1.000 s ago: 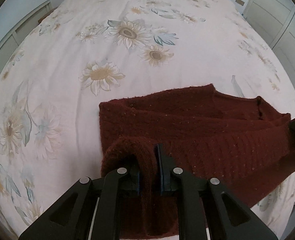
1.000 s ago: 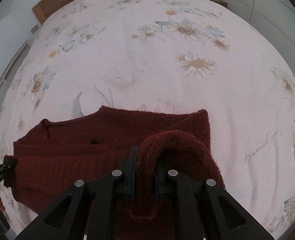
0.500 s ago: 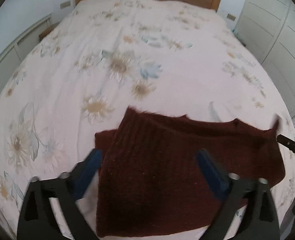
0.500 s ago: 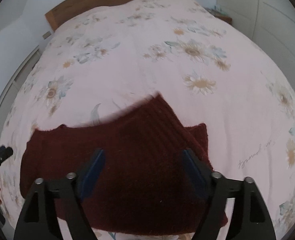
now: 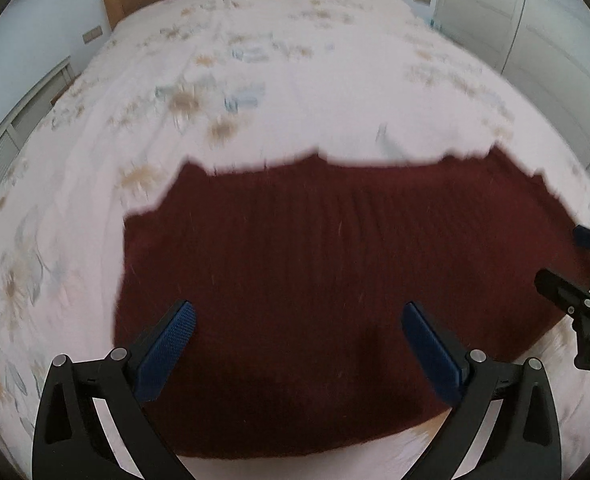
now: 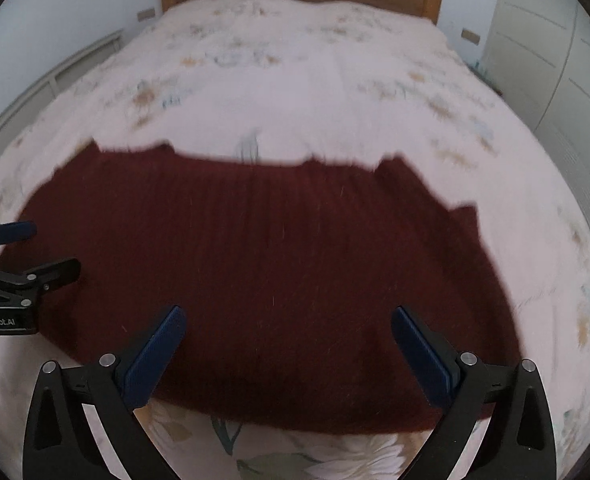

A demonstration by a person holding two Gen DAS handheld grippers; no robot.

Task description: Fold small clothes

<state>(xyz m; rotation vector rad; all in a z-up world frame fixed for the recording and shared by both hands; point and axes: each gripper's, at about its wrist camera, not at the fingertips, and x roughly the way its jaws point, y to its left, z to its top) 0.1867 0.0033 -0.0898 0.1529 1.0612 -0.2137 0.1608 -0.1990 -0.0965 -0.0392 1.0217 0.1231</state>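
With the left gripper [image 5: 298,318] spread wide and empty and the right gripper [image 6: 288,322] opening with nothing between its pads, we hovered over the dark red knit garment [image 5: 335,288], folded flat near the bed's [image 5: 295,80] foot edge, seemingly released to settle.

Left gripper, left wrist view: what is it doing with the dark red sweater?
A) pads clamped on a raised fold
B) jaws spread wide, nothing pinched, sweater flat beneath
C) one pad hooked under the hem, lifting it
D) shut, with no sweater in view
B: the left gripper has its blue pads far apart with only air between them, while the dark red sweater lies flat on the floral bedspread below.
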